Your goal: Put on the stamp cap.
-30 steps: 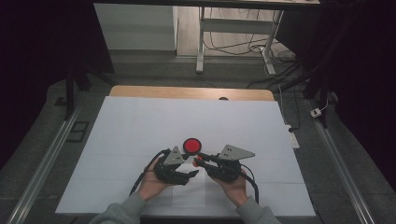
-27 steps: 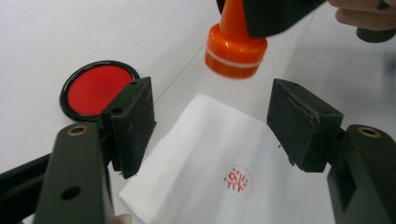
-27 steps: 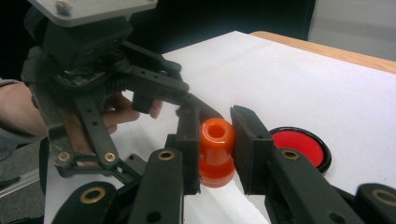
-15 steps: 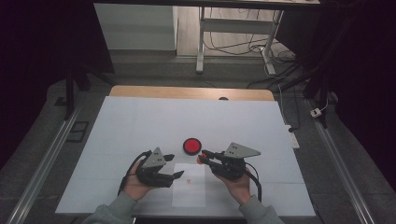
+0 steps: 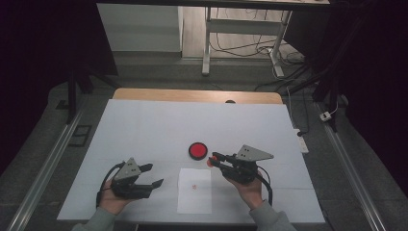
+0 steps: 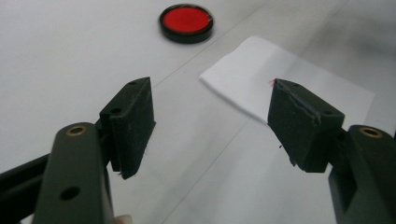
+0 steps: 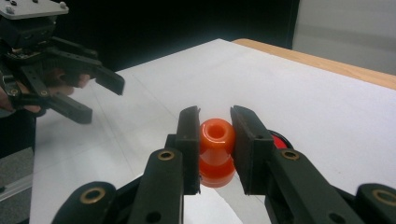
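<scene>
A small orange stamp-like knob (image 7: 216,140) sits pinched between the jaws of my right gripper (image 7: 215,126), which is shut on it. In the high view this gripper (image 5: 211,160) hovers just right of a round red pad in a black case (image 5: 197,150). A white paper sheet (image 5: 194,190) bearing a tiny red mark lies in front of the pad. My left gripper (image 5: 155,174) is at the lower left, open and holding nothing. In its own view, the left gripper (image 6: 210,107) looks toward the paper (image 6: 289,93) and the red pad (image 6: 187,22).
The white table cover (image 5: 168,125) ends at a wooden edge (image 5: 192,95) at the far side. Metal rails (image 5: 43,168) run along both sides. Table legs and cables (image 5: 269,53) lie on the floor beyond.
My left gripper has drawn away to the left, off the paper and apart from the right gripper. The right gripper has kept still with the orange knob.
</scene>
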Demonstrator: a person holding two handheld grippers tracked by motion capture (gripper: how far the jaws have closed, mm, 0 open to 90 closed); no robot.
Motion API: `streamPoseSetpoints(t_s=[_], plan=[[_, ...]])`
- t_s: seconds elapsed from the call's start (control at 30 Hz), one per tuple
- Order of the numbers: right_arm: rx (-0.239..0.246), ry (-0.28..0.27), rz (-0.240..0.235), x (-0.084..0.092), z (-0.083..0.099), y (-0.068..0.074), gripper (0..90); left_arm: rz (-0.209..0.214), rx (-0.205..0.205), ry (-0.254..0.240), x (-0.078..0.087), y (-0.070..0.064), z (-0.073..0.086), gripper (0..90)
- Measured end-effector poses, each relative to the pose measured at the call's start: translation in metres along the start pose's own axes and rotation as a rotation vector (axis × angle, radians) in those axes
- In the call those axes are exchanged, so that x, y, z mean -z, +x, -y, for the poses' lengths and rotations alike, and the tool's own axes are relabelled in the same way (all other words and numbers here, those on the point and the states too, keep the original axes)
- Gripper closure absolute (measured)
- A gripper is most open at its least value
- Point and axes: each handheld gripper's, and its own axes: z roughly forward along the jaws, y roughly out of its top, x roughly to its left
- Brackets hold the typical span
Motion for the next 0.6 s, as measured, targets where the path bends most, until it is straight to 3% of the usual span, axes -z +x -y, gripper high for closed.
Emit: streamPoseSetpoints(t_s=[0.17, 0.6], plan=[[0.004, 0.005, 0.01, 0.001, 0.0, -0.002, 72.0, -0.013, 0.037, -0.012, 0.01, 0.009, 0.009, 31.8], [0.002, 0.005, 0.034, 0.005, 0.001, -0.01, 72.0, -0.022, 0.052, 0.016, 0.008, 0.016, 0.016, 31.3]])
